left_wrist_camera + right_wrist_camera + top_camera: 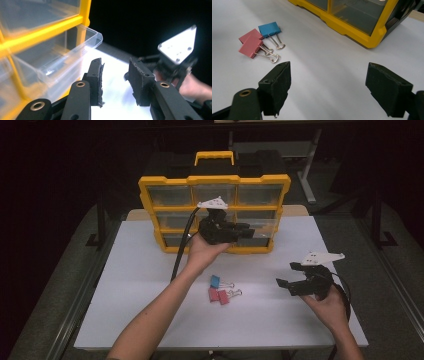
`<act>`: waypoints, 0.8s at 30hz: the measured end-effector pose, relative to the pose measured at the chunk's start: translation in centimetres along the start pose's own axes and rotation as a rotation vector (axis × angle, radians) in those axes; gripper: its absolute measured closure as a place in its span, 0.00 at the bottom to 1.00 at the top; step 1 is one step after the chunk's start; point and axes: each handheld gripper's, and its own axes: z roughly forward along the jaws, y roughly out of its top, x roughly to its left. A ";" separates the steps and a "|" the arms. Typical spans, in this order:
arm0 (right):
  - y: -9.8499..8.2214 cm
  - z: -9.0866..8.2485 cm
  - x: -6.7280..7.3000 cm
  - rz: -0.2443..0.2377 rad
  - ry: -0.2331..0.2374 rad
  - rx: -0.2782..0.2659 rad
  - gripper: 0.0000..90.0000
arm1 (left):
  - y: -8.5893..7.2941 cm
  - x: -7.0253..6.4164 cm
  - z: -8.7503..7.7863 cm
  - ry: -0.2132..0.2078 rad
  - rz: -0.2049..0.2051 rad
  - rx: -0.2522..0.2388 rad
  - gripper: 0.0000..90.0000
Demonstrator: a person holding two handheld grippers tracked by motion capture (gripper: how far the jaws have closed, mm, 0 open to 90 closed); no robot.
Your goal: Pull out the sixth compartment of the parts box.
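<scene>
Left gripper (240,231) raised at the yellow drawer cabinet (214,182) near the tabletop's far edge, jaws parted, empty, beside a pulled-out clear drawer (62,57). Right gripper (289,276) released, near right edge. Binder clips (221,290) lie mid-table, toward the near edge.

We see the left hand-held gripper (248,231) raised in front of the drawer cabinet (215,182), which stands at the far side of the tabletop (260,320). In the left gripper view, one drawer (75,47) juts out of the cabinet just to the left of our jaws, apart from them, we think, though the blur makes that hard to judge. The right hand-held gripper (287,275) sits nearer us, well apart from the cabinet. Three binder clips (221,290) lie on the tabletop between the two grippers, left of the right one.
</scene>
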 end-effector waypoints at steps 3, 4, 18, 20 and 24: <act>0.0 0.2 -0.1 0.000 0.001 0.013 0.21 | 1.6 0.0 0.1 0.023 0.107 0.061 0.71; 0.0 0.2 -0.1 0.000 0.000 0.014 0.22 | 2.1 0.1 0.2 0.022 0.134 0.081 0.71; -0.1 0.1 -0.2 0.007 0.011 0.013 0.22 | 5.4 1.4 2.6 0.061 0.291 0.284 0.70; -0.1 0.1 -0.2 0.004 0.015 0.014 0.22 | 5.4 1.6 3.0 0.070 0.298 0.304 0.70; -0.1 0.3 -0.1 -0.003 0.022 0.019 0.22 | 5.1 2.2 3.5 0.083 0.301 0.327 0.69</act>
